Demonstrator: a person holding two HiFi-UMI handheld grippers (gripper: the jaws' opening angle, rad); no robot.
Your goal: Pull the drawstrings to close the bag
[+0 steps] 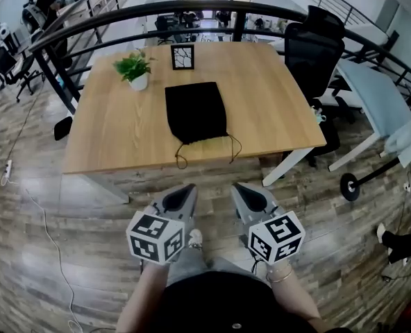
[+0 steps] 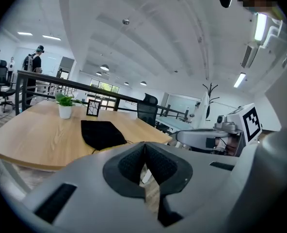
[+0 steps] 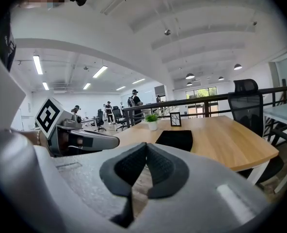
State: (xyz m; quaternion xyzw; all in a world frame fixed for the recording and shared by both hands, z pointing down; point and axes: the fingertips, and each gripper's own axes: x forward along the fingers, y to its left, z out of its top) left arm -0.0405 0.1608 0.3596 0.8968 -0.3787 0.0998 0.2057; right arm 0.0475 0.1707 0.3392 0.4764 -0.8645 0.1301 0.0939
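Observation:
A black drawstring bag (image 1: 196, 111) lies flat on the wooden table (image 1: 115, 134), its mouth toward me. Two dark drawstrings (image 1: 181, 157) trail from the mouth to the table's near edge. Both gripper views also catch the bag (image 2: 101, 133) (image 3: 175, 139) from a low angle. My left gripper (image 1: 189, 188) and right gripper (image 1: 239, 186) are held close to my body, well short of the table, over the floor. Each has its jaws shut with nothing between them. In the left gripper view the pads (image 2: 144, 149) meet at the tip, as they do in the right gripper view (image 3: 146, 150).
A small potted plant (image 1: 136, 69) and a black picture frame (image 1: 182, 57) stand at the table's far side. A black office chair (image 1: 312, 54) stands at the far right corner. A curved black railing (image 1: 122, 12) runs behind the table. Other desks stand to the right. People stand far off.

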